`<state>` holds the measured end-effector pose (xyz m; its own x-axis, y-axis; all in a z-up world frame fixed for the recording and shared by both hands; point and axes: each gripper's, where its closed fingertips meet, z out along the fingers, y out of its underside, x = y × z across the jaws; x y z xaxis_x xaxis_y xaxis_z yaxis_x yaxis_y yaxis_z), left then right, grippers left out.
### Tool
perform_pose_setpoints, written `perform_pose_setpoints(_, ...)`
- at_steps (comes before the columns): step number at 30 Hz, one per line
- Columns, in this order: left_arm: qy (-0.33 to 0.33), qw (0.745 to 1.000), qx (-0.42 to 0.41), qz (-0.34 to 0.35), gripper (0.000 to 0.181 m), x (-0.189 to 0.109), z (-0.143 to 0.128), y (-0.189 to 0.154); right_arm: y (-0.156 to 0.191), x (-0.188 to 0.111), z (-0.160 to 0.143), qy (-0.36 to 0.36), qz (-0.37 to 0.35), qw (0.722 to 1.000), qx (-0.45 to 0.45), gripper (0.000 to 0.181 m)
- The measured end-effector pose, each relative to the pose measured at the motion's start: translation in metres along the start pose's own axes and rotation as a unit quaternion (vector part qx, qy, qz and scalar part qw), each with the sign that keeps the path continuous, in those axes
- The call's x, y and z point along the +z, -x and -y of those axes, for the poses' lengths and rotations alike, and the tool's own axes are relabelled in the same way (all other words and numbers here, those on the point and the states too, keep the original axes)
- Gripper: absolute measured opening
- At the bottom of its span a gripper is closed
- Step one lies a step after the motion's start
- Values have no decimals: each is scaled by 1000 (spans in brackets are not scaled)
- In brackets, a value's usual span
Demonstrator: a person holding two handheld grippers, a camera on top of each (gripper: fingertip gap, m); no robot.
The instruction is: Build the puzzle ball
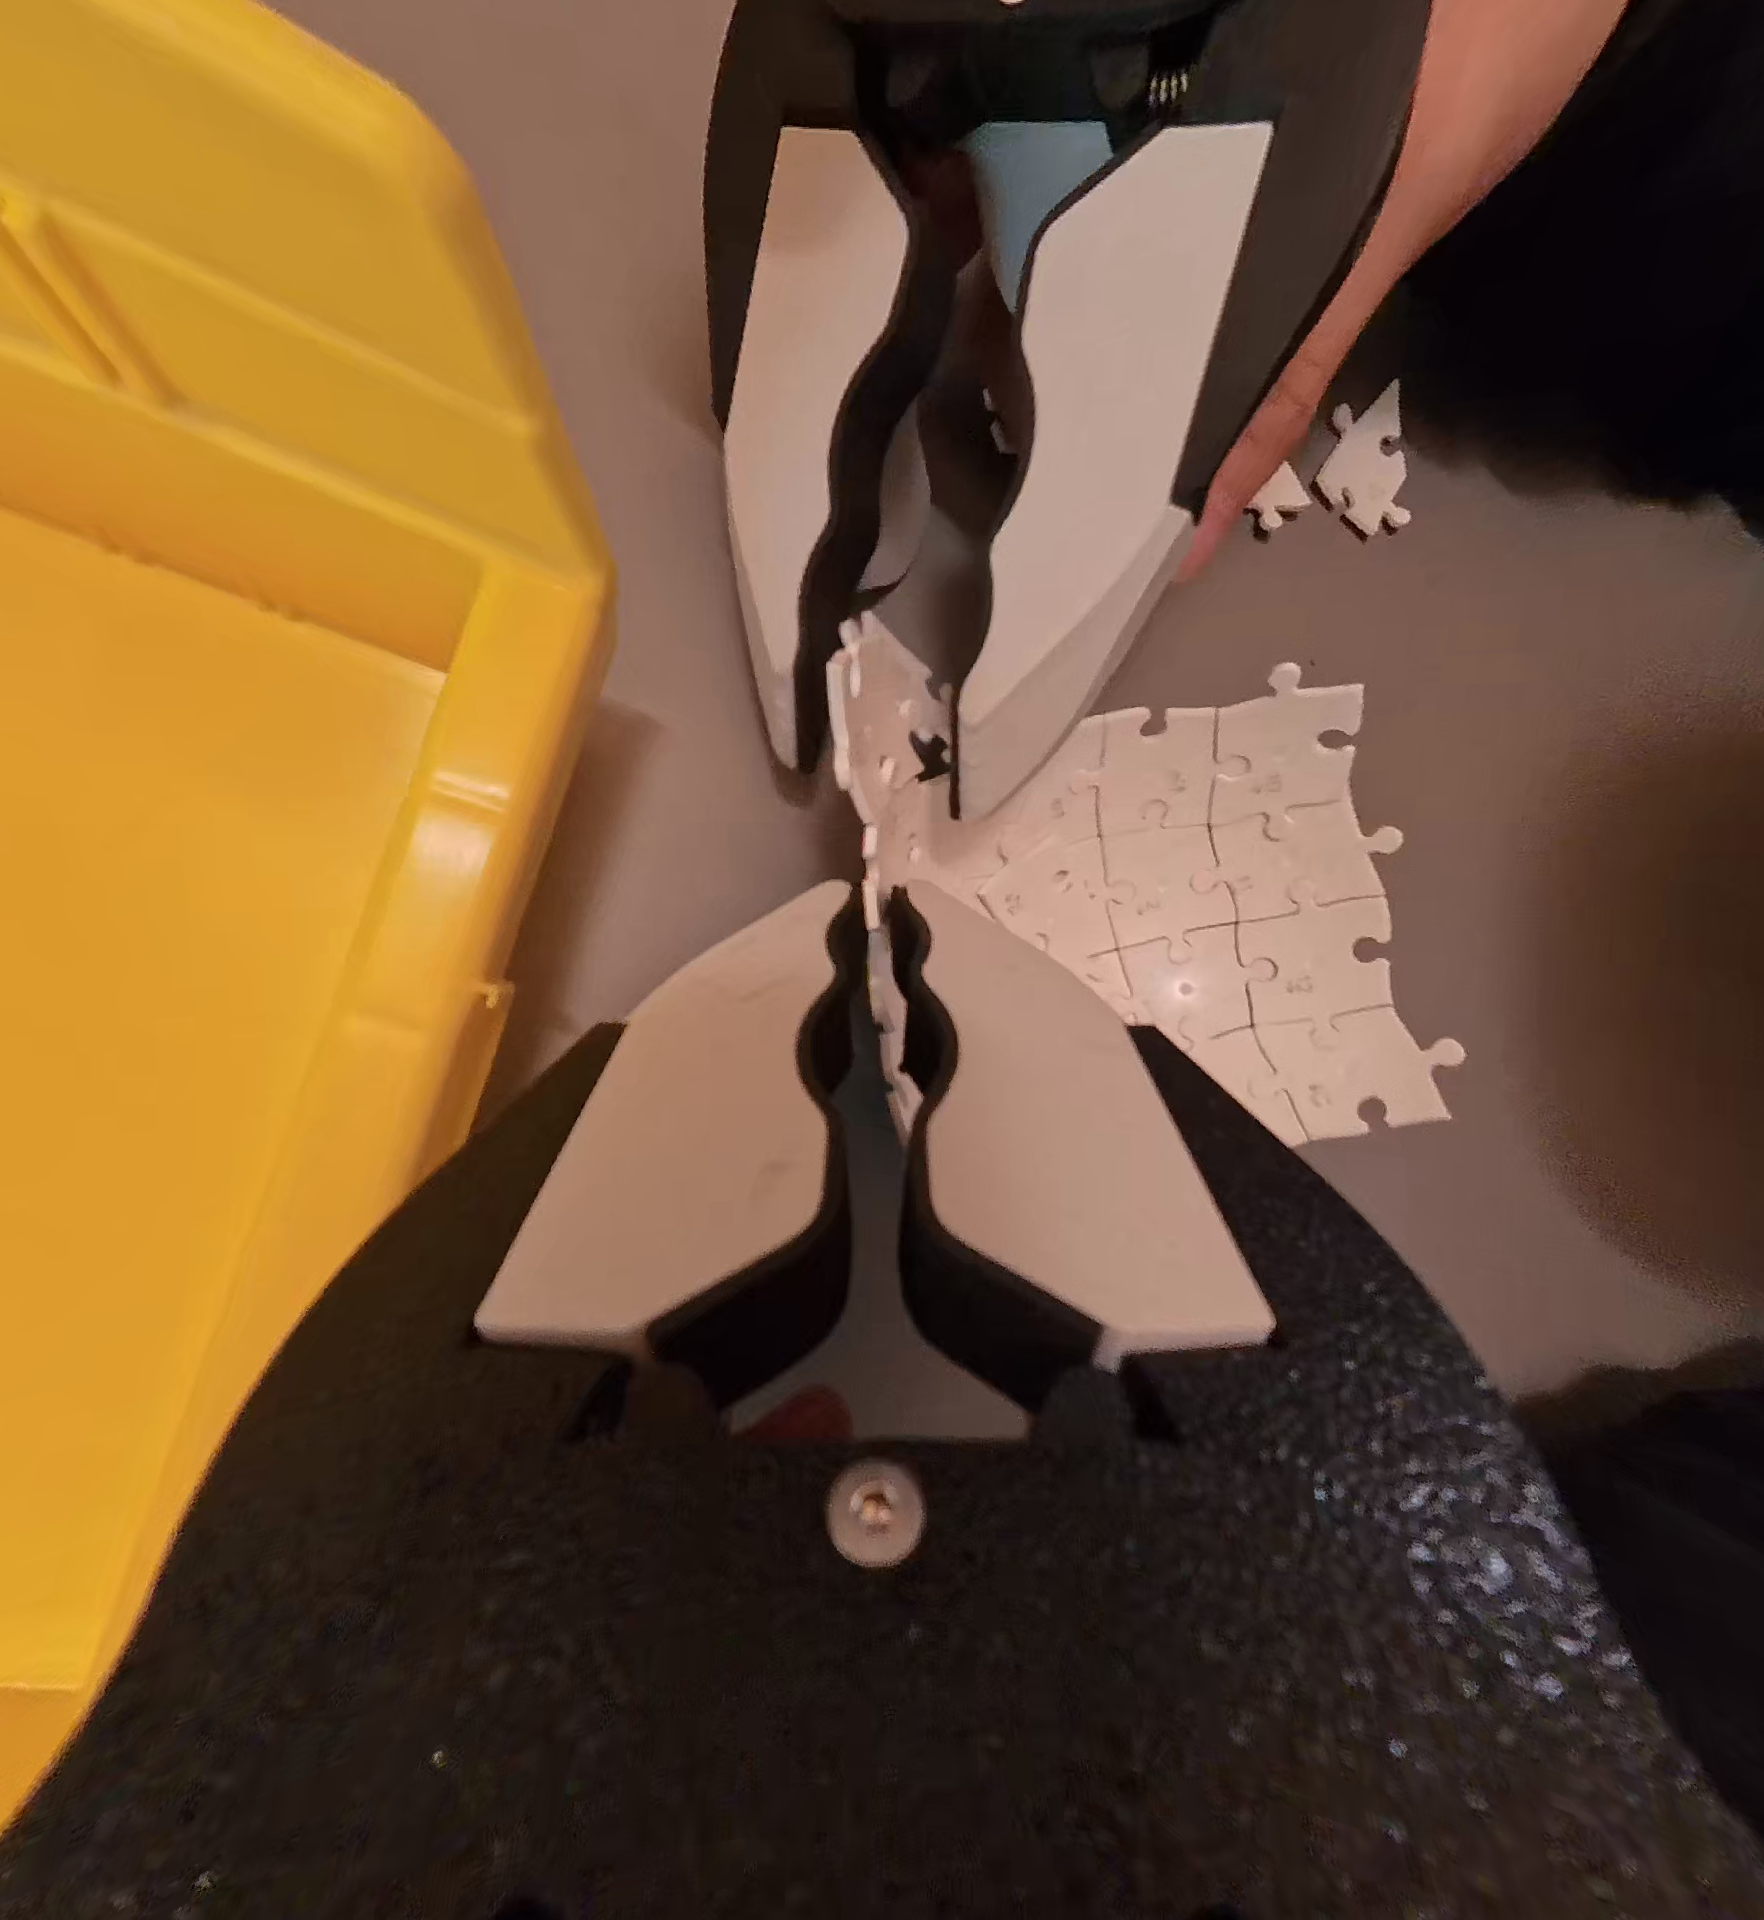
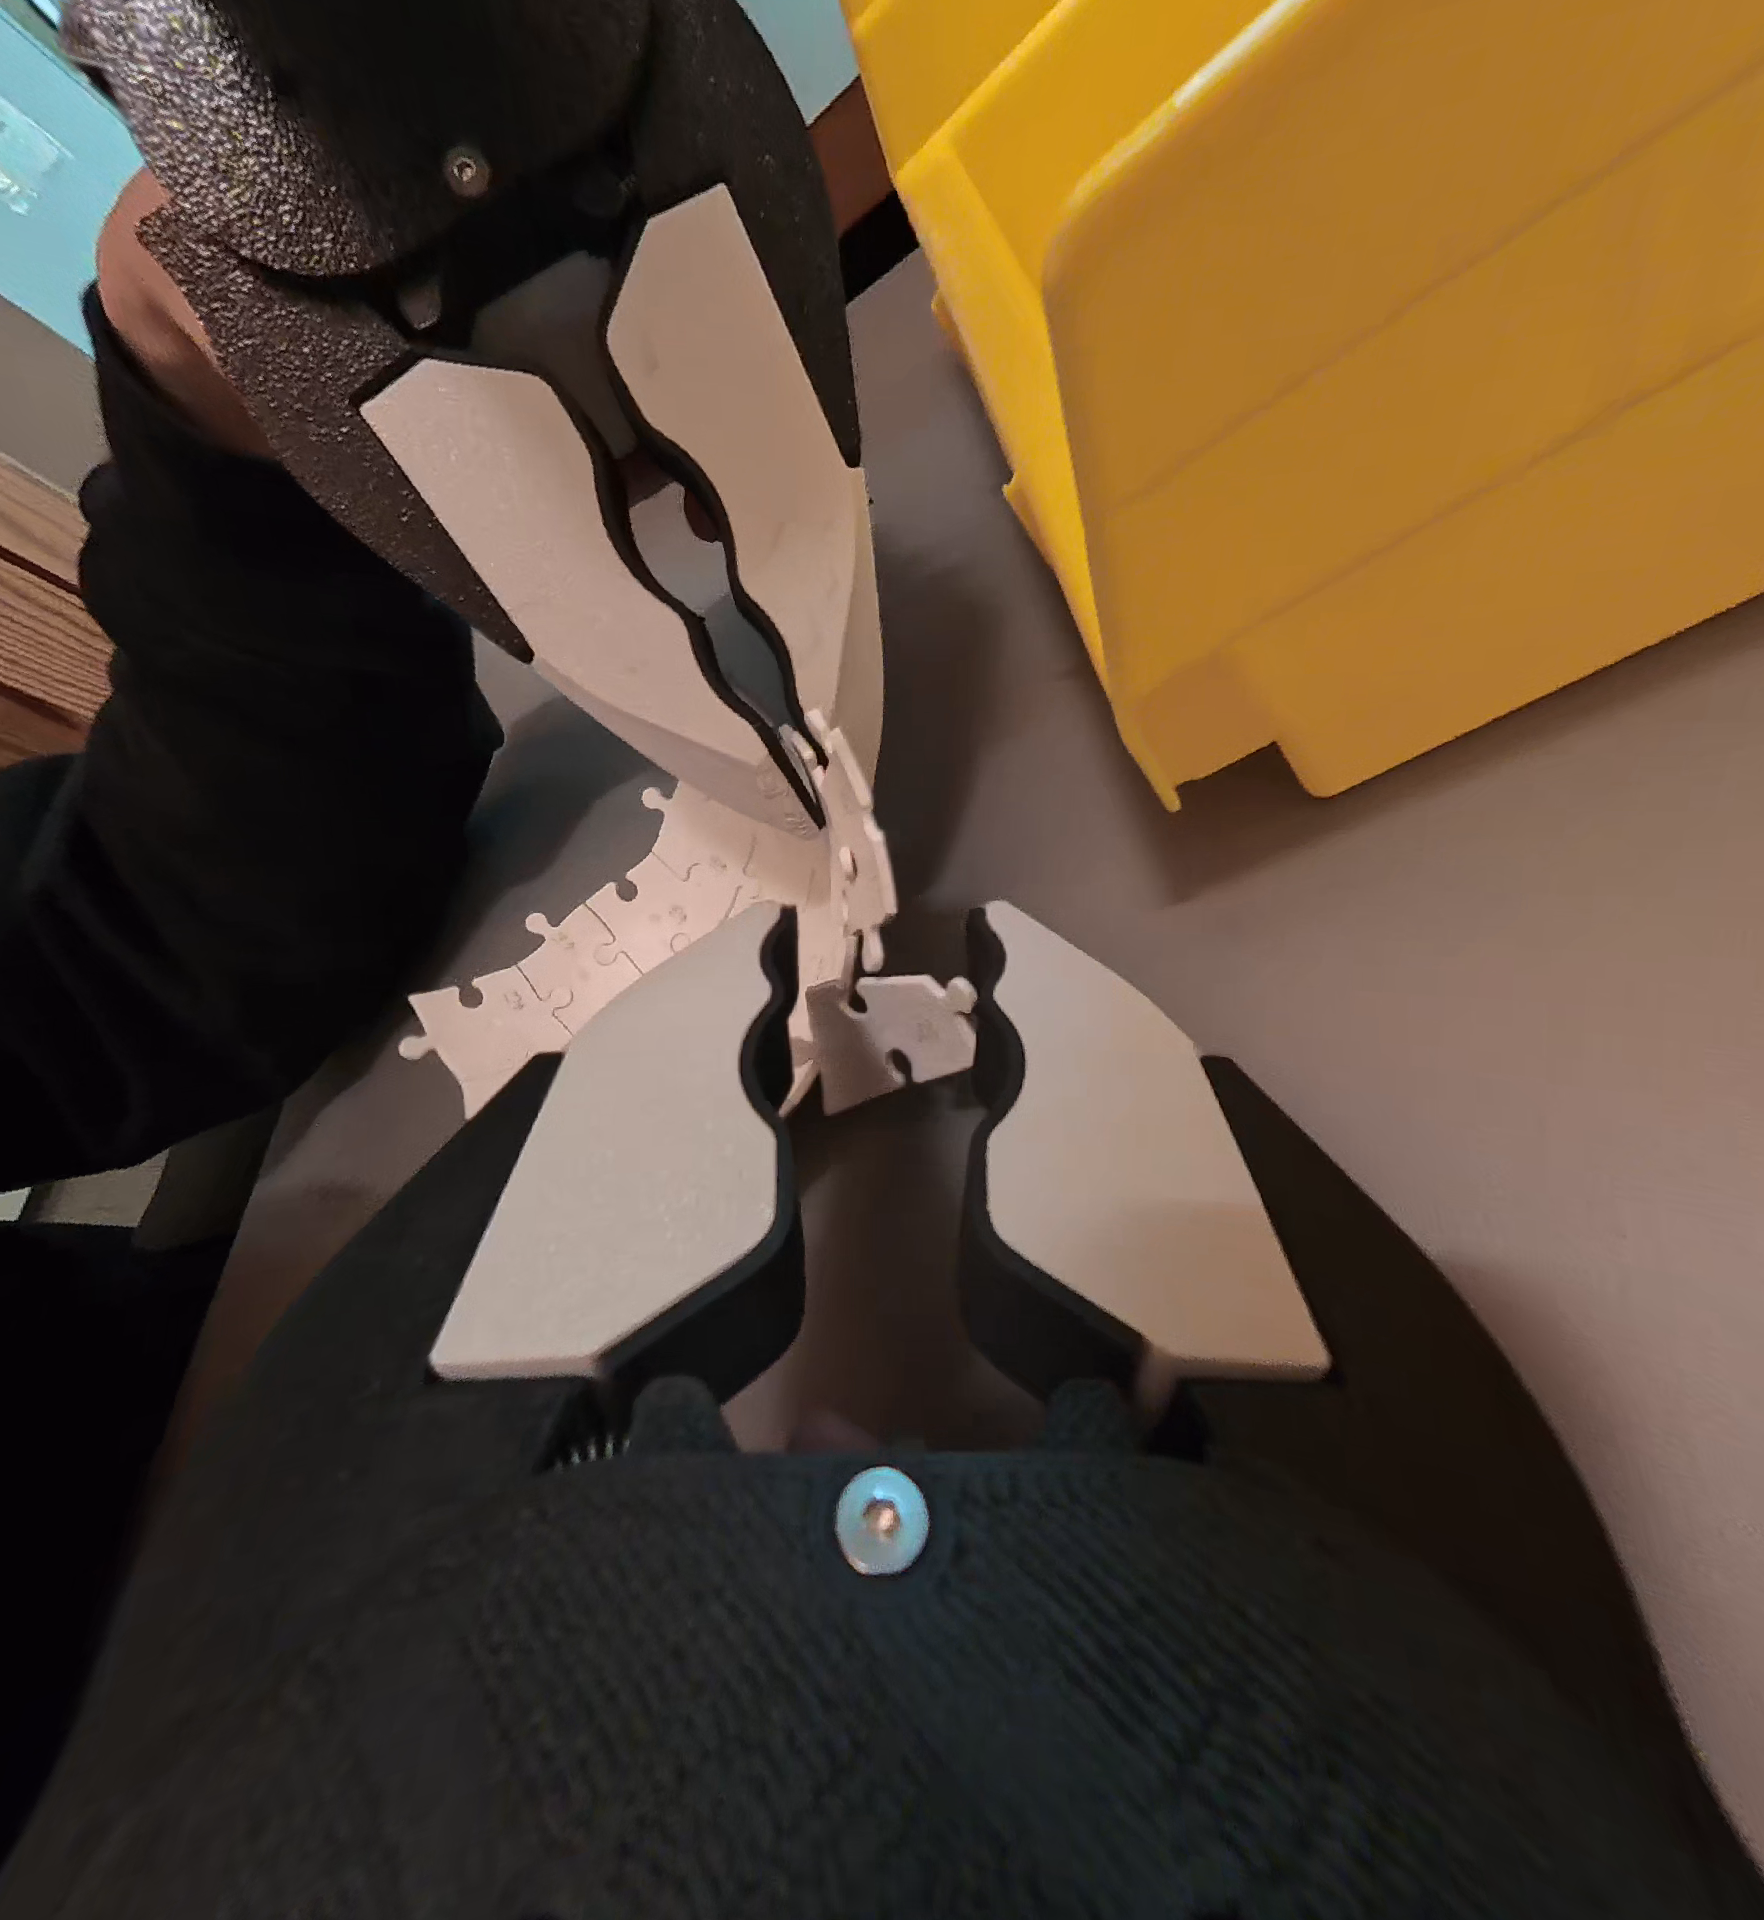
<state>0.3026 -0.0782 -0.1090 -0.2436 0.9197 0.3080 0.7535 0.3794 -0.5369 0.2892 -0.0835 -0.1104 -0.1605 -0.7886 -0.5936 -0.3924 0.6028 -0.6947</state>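
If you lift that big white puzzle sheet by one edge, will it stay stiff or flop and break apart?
The puzzle sheet probably flexes: it already curves up where the left gripper pinches its edge. The pieces only interlock by tabs, so it might come apart. It looks thin, so likely light.

Both grippers: speckled black plastic body (image 1: pixel 857 1662), white fingers (image 2: pixel 629 1195) w/ wavy black pads, silver screw (image 2: pixel 880 1523); black sleeve (image 2: pixel 234 831).
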Motion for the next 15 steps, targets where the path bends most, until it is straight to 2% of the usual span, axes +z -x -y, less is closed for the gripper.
perform_pose_setpoints(3, 3, 1000, 6, -2, 3, 0, 0, -2, 2, 2, 6, -14, -2, 1000, -9, 27)
perform_pose_setpoints(7, 7, 1000, 2, -5, 4, 2, 0, -3, 7, 5, 5, -9, 6, 1000, -19, 7)
perform_pose_setpoints(15, 4, 998, -52, -25, 11, -1, -7, -1, 9, 8, -2, 15, 6, 999, -33, 3)
